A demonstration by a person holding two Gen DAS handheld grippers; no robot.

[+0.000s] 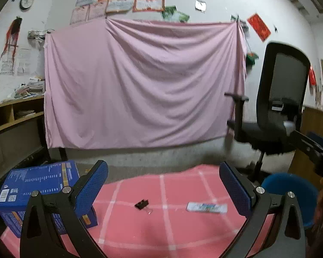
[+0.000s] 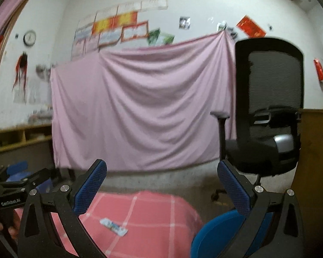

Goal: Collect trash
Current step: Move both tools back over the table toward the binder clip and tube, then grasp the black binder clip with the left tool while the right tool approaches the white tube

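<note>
Currently both grippers are held above the pink checked cloth [image 1: 152, 225] with their fingers spread wide and nothing between them. The left gripper [image 1: 163, 185] looks across the cloth at two pieces of trash: a small black clip-like scrap [image 1: 141, 204] lying ahead and slightly left of the fingers' midline, and a flat white-and-blue wrapper [image 1: 207, 207] lying ahead and to the right, close to the right finger's line. The wrapper's long axis runs roughly left-to-right across the left wrist view, so the fingers would straddle its short side only after a turn of the wrist. In the right wrist view the right gripper [image 2: 162, 187] sees the same wrapper ahead and left of centre, angled diagonally. The right gripper appears nearer to the wrapper, though motion blur makes this uncertain. A blue bin [image 1: 290, 193] stands just off the cloth's right edge, beside the right gripper. A blue box [image 1: 38, 185] rests on the cloth's left side.
</note>
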